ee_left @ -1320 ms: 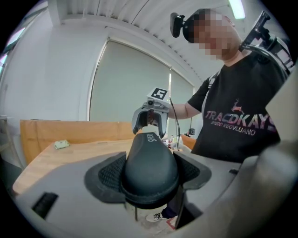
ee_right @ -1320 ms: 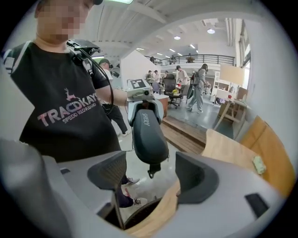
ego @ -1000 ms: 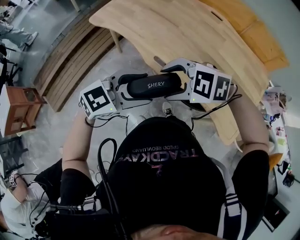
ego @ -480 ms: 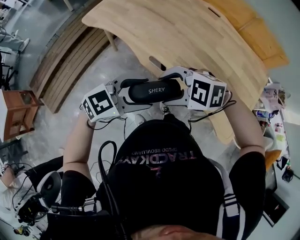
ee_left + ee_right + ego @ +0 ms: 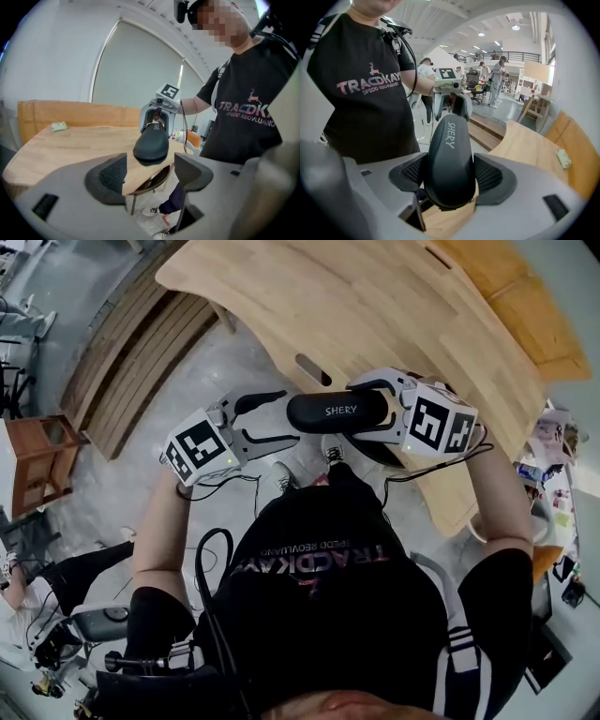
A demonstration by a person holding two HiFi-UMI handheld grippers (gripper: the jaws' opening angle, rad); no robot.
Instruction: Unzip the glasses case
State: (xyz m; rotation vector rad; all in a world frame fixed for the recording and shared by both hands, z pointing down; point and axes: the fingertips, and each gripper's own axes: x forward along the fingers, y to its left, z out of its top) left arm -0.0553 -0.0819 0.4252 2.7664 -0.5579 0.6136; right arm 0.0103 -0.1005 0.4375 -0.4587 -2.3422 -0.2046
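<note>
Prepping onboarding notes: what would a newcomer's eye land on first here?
The black glasses case marked SHERY stands out first, held in mid-air in front of the person's chest, by the edge of the wooden table. The right gripper is clamped on one end of it. The left gripper, jaws apart and empty, points at the other end, which is not between its jaws.

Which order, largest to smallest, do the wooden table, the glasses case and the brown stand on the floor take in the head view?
Largest: wooden table. Then brown stand and glasses case look alike; the case is nearer the camera, so I leave them unranked.
</note>
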